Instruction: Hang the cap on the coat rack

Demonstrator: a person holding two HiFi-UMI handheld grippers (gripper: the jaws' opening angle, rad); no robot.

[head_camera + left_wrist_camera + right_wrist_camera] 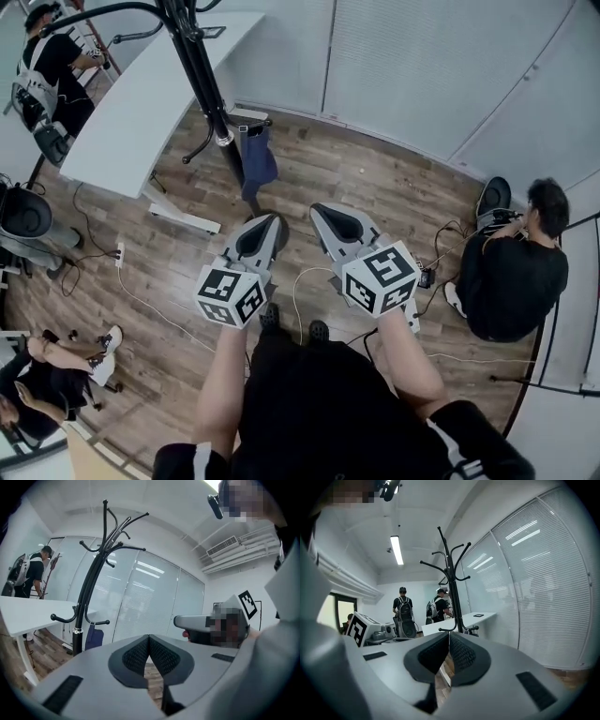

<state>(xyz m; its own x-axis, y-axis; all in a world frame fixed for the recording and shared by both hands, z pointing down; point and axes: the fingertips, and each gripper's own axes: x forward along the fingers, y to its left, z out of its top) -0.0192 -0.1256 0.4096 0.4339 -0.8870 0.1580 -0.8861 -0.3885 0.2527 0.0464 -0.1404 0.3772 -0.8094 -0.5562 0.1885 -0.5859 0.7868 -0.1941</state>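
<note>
Cap (259, 161) hangs on coat rack (200, 70), apart from left hand-held gripper (269, 221).

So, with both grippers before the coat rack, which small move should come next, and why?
Probably just draw both grippers back. The left gripper and right gripper are shut and empty, and a blue fabric item, possibly the cap, hangs low on the coat rack.

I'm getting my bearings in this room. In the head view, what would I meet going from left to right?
Standing person with backpack → white table → left gripper → right gripper → seated person in black.
</note>
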